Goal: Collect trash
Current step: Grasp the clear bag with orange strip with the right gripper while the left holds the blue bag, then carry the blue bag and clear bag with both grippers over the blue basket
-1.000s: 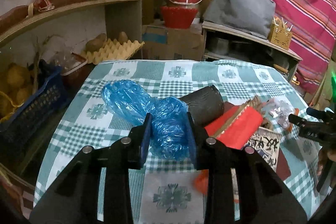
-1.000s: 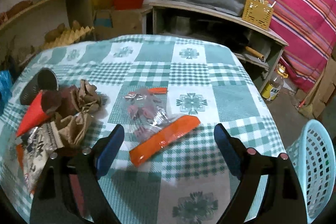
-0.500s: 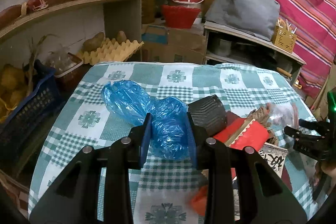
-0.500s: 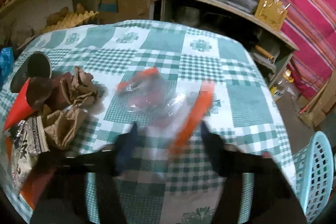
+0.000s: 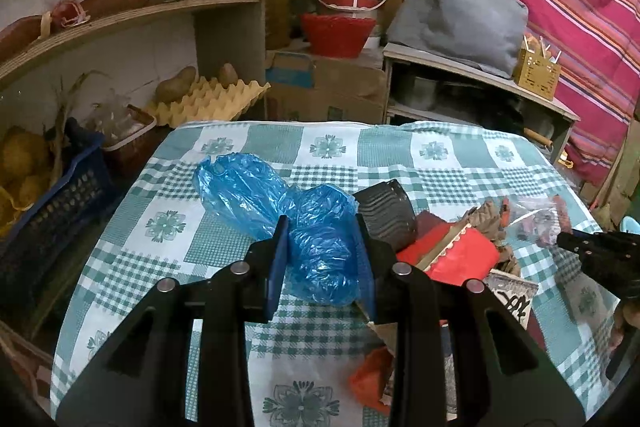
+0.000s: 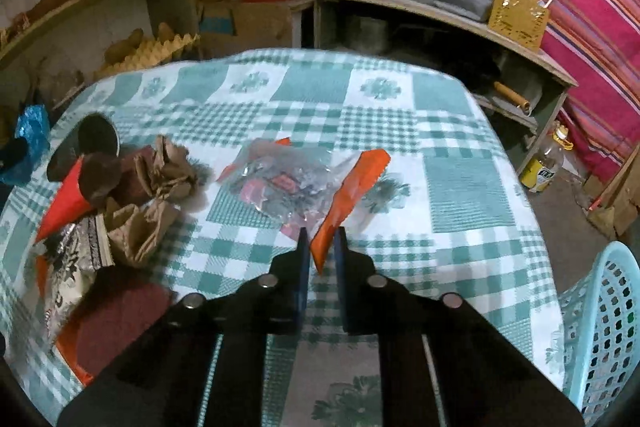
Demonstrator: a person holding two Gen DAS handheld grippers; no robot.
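- Left gripper (image 5: 322,253) fingers squeeze a crinkly blue plastic bag (image 5: 280,215).
- Right gripper (image 6: 321,247) fingers pinch a flat orange wrapper (image 6: 352,191); its lower tip is hidden.
- Checked cloth covers the desk (image 6: 460,187).

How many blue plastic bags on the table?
2. Far blue bag lies crumpled on the checked tablecloth; near blue bag sits clamped in the left gripper. They touch, so they might be one bag; more could hide under the trash pile.
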